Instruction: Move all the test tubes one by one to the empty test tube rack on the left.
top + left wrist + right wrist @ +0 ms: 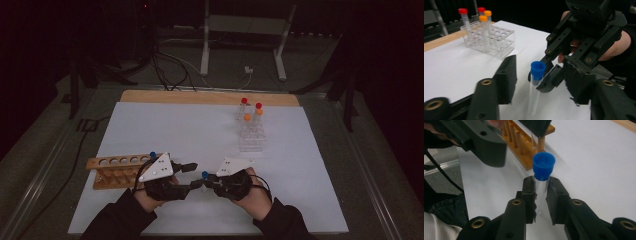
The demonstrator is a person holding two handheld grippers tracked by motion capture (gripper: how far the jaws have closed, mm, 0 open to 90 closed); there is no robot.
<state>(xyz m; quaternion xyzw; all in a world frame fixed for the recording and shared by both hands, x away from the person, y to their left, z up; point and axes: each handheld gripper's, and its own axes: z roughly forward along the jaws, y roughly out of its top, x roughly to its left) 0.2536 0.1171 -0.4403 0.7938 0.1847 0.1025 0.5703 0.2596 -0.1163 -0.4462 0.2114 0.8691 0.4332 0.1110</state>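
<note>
A clear tube with a blue cap (544, 165) stands upright between the jaws of my right gripper (540, 187), which is shut on its body just under the cap. In the left gripper view the same tube (534, 95) hangs between the two wide-apart jaws of my left gripper (540, 67), which is open and not touching it. From above, both grippers meet near the table's front centre, left gripper (191, 176) facing right gripper (209, 181), with the blue cap (205, 174) between them.
A wooden tube rack (117, 171) lies at the front left, with another blue-capped tube (152, 155) at its right end. A clear plastic rack (251, 134) further back holds red-capped and orange-capped tubes (483, 18). White paper (200, 125) covers the table.
</note>
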